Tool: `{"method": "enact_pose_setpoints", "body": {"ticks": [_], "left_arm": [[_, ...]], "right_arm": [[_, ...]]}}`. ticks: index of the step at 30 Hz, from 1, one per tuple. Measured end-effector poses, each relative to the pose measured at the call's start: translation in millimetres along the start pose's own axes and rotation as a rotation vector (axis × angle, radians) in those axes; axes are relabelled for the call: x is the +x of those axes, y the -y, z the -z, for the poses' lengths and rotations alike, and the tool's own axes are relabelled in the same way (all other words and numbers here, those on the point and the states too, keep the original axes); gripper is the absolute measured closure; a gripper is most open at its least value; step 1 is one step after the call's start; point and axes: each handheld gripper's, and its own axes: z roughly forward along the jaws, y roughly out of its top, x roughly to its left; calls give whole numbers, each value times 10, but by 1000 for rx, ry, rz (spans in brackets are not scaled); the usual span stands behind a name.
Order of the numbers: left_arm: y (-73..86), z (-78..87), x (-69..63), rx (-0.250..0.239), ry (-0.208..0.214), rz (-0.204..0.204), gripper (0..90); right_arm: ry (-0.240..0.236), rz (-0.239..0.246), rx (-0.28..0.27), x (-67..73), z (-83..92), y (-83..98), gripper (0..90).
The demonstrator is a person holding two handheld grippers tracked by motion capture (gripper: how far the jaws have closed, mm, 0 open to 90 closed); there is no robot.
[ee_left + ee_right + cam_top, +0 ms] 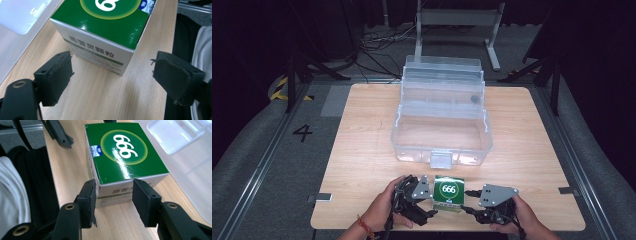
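The green box (pixel 449 192) with the white "666" ring on its lid stands on the bench (pixel 362 140) between the two sets of jaws, near the person's edge. Beyond it, farther from both hands, sits the clear plastic case (pixel 442 115), lid raised, its latch tab pointing at the box. The right gripper (pixel 113 200) has its jaws around one end of the box, a pad on each side of the white end face; whether they press on it yet I cannot tell. The left gripper (pixel 112 75) stands just short of the box's opposite corner, its jaws wide apart with nothing but bare wood between them.
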Motion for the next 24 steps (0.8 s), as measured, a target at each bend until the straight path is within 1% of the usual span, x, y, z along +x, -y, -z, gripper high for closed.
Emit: {"method": "enact_pose_setpoints", "body": {"ticks": [1,2,4,5,6,7,8,9,10,12,14,15,16,18,19,21,22,24], "left_arm": [[-4,8,21,3,2,1,158],[-19,15,43,9,-17,3,158],[-28,14,59,10,-15,3,159],[-34,13,66,14,-13,3,158],[-43,16,75,15,-8,1,159],[-48,19,77,11,-10,3,159],[-62,22,82,9,-19,8,159],[-73,25,89,12,-25,8,159],[-100,37,112,9,-22,10,159],[-110,44,131,4,-18,14,158],[-139,45,171,11,-35,24,159],[-152,47,197,11,-21,29,154],[-165,46,209,9,-14,28,154],[-191,42,221,8,-12,12,152],[-213,37,235,19,-9,-2,150],[-247,20,250,33,-9,1,151],[-269,6,264,44,-7,-9,151],[-315,-7,273,65,-22,-30,143]], "right_arm": [[0,0,0,0,0,0,531],[2,-7,7,-19,-22,-6,554],[10,-3,13,-21,-37,-8,568],[19,9,19,-25,-49,-9,580],[30,2,20,-47,-65,-7,598],[30,2,20,-47,-65,-7,598],[35,-3,21,-56,-68,-7,601],[40,-8,22,-69,-76,-9,601],[40,-10,19,-88,-87,-13,566],[39,-12,27,-110,-110,-20,533],[39,-13,26,-117,-121,-23,533],[40,-16,22,-124,-131,-26,531],[37,-14,24,-133,-142,-30,522],[31,0,25,-145,-156,-37,504],[28,0,25,-153,-163,-40,496],[17,7,26,-179,-177,-45,479],[14,12,28,-191,-189,-48,471],[7,19,32,-206,-209,-53,466]]}}
